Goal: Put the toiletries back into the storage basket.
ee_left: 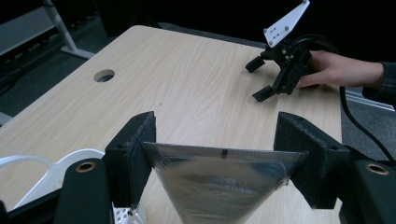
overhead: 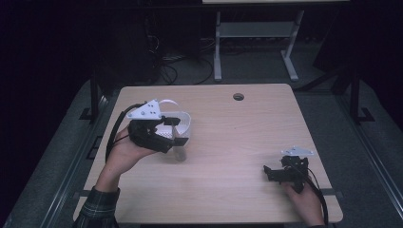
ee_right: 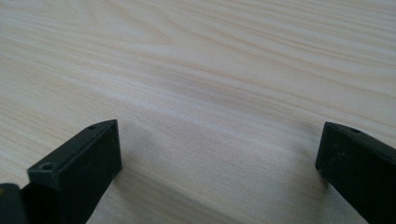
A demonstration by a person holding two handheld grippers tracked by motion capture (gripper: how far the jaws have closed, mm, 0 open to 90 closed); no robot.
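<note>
My left gripper point(overhead: 177, 131) is held above the left half of the wooden table point(overhead: 228, 142), shut on the top edge of a silvery foil pouch point(ee_left: 219, 184). The pouch hangs down between the two black pads and widens at its sealed top edge. In the high view the pouch point(overhead: 179, 153) dangles just in front of a white perforated basket point(overhead: 187, 118). Far off at the front right, my right gripper point(overhead: 271, 173) rests low on the table, open, with bare wood between its jaws point(ee_right: 219, 158). From the left gripper view, the right gripper point(ee_left: 259, 78) stands open, a hand behind it.
The basket's white handle point(ee_left: 46, 165) curves out at the lower left of the left gripper view. A round cable hole point(overhead: 238, 97) lies near the table's far edge. Desk legs and cables stand on the floor beyond the table.
</note>
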